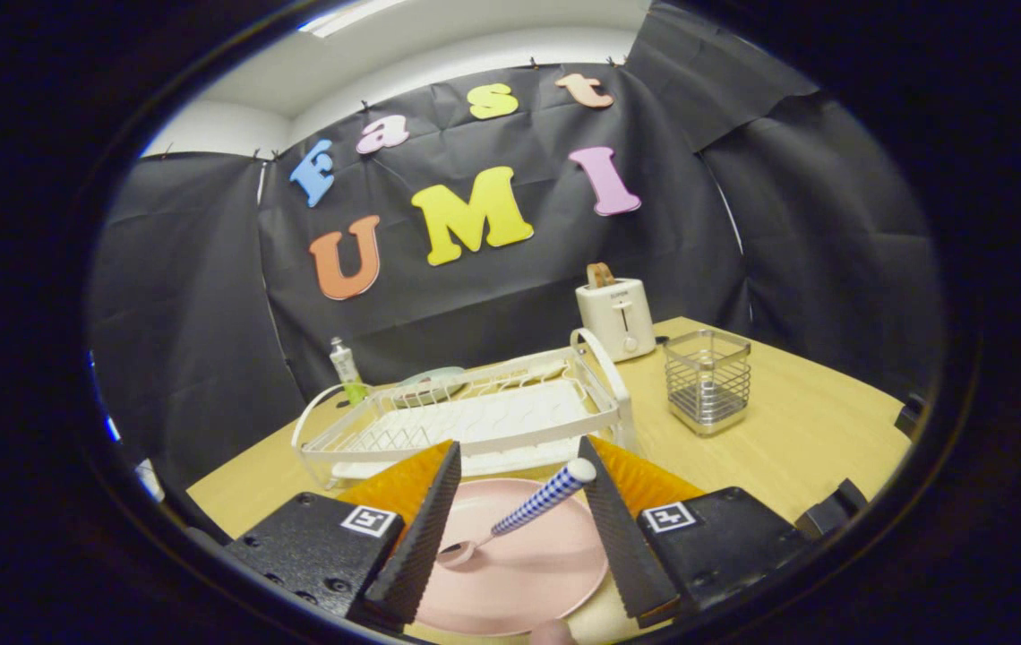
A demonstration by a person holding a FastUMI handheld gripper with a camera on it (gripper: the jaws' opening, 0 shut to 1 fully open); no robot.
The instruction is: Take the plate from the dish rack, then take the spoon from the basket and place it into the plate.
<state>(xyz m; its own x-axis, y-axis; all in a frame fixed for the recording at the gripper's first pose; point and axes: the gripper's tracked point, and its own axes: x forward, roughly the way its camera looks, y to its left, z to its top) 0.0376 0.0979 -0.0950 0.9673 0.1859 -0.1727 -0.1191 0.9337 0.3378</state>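
**Spoon lying in the plate, fingers spread around it**

The wooden table (797,430) fills the lower half of the frame, running from lower left to the right side. On it, at centre, sits the white dish rack (475,417), its long side stretching from left to right; a pale plate-like dish lies flat at its back left, though it is too small to tell more. Below the rack, at bottom centre, the pink plate (528,573) rests flat on the table, just in front of the rack.

The gripper (515,528) is held low over the plate, aimed forward toward the rack and angled slightly down. Its two fingers stand well apart, one on each side of the plate's middle, with nothing pressed between them.

Right of the rack, in the middle right of the frame, stands the wire basket (707,381), upright. Behind it and a little to the left, a white toaster (615,315) stands against the booth wall with a slice of bread poking from its slot.

The spoon (524,511) lies in the plate between the fingers. Its long axis runs diagonally: the bowl points to the lower left and rests on the plate's surface, while the blue-and-white checked handle rises toward the upper right, its rounded end just beside the right finger (618,537); whether they touch I cannot tell.

A small bottle (346,365) stands at the rack's far left corner.
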